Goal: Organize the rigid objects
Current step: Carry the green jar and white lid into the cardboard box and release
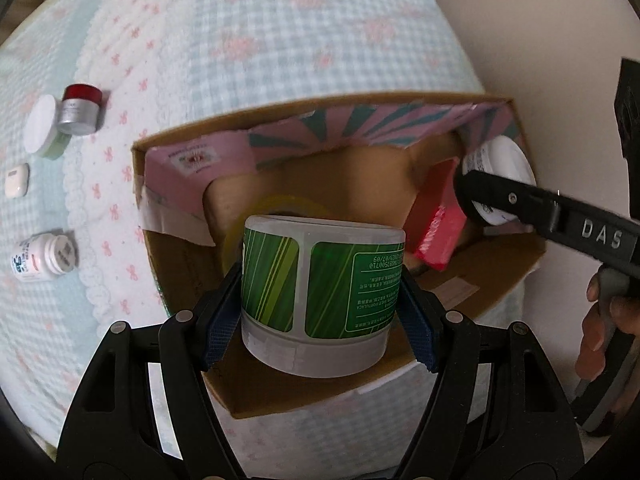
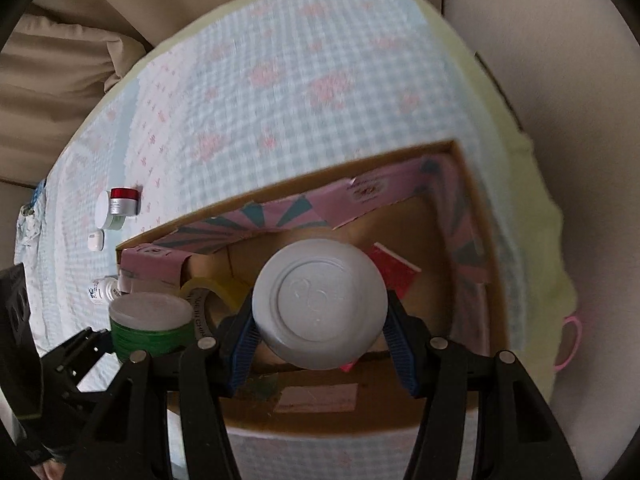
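Note:
My left gripper (image 1: 322, 300) is shut on a green-labelled jar (image 1: 320, 292) and holds it over the open cardboard box (image 1: 180, 140). The same green-labelled jar (image 2: 150, 326) shows at the left of the right wrist view. My right gripper (image 2: 320, 320) is shut on a white round bottle (image 2: 320, 304), its flat end toward the camera, above the cardboard box (image 2: 460, 152). In the left wrist view the white round bottle (image 1: 502, 160) sits at the box's right end in the right gripper's black fingers (image 1: 520, 200). Inside the box lie a red box (image 1: 438, 220) and a yellow tape roll (image 2: 212, 286).
On the checked bedspread (image 1: 280, 40) left of the box lie a red-lidded silver jar (image 1: 80, 110), a white-lidded jar (image 1: 42, 126), a small white case (image 1: 17, 180) and a white pill bottle (image 1: 42, 258). A person's hand (image 1: 604, 320) holds the right gripper. A pink loop (image 2: 570, 344) lies at the bed's right edge.

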`<state>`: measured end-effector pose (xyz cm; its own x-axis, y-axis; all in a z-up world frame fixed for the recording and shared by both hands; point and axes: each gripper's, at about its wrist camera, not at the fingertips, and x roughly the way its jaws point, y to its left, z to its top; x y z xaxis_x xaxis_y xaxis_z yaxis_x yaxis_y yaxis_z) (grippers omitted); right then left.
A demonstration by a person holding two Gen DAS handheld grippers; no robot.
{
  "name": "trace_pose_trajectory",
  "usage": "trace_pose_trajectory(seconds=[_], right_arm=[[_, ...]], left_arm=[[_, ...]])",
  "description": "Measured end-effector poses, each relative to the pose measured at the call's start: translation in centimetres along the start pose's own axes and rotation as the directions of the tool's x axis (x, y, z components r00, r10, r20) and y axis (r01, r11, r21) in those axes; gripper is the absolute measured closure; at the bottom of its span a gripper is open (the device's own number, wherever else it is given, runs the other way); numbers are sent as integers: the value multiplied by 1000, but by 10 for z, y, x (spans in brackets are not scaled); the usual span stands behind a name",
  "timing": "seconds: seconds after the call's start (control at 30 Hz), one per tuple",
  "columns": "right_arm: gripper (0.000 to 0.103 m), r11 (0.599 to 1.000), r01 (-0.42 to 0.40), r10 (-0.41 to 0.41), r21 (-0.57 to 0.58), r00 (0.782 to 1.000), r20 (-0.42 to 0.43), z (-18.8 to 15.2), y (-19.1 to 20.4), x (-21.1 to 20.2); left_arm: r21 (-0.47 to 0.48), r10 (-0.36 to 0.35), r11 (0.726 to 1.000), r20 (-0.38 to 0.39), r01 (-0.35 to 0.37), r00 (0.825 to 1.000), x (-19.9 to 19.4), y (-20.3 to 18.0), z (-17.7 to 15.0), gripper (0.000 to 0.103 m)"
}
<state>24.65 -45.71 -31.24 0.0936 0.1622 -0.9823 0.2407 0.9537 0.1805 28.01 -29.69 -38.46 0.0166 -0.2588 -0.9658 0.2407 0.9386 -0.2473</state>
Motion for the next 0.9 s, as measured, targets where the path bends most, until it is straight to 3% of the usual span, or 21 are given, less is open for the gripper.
trace_pose_trajectory(seconds=[0.27, 0.53, 0.57, 0.6, 0.63, 0.67, 0.7, 0.9], right_arm=[[49, 996, -71, 75, 53, 995, -72, 4, 0, 37], [49, 995, -83, 88, 51, 992, -92, 12, 4, 47], [49, 995, -89, 93, 46, 991, -95, 13, 5, 48], [49, 995, -93, 96, 40, 991, -89, 14, 6, 47], [45, 994, -101, 103, 33, 991, -81, 15, 8, 47], [18, 995, -101, 102, 26, 992, -74, 16, 9, 44], [0, 996, -88, 90, 23, 993, -72, 17, 10, 43], [0, 998, -56, 55, -8, 997, -53, 14, 12, 35]], left_arm=[[47, 53, 998, -59, -51, 997, 22, 0, 0, 34], [105, 94, 991, -70, -87, 993, 24, -6, 8, 33], [111, 99, 990, -64, -91, 993, 22, -8, 10, 25], [120, 100, 988, -46, -94, 994, 16, -12, 11, 1], [129, 98, 987, -24, -95, 995, 9, -15, 12, 0], [134, 95, 987, -8, -93, 995, 5, -17, 12, 0], [142, 92, 986, -7, -90, 996, 3, -19, 12, 0], [139, 93, 986, -30, -88, 995, 4, -14, 6, 0]])
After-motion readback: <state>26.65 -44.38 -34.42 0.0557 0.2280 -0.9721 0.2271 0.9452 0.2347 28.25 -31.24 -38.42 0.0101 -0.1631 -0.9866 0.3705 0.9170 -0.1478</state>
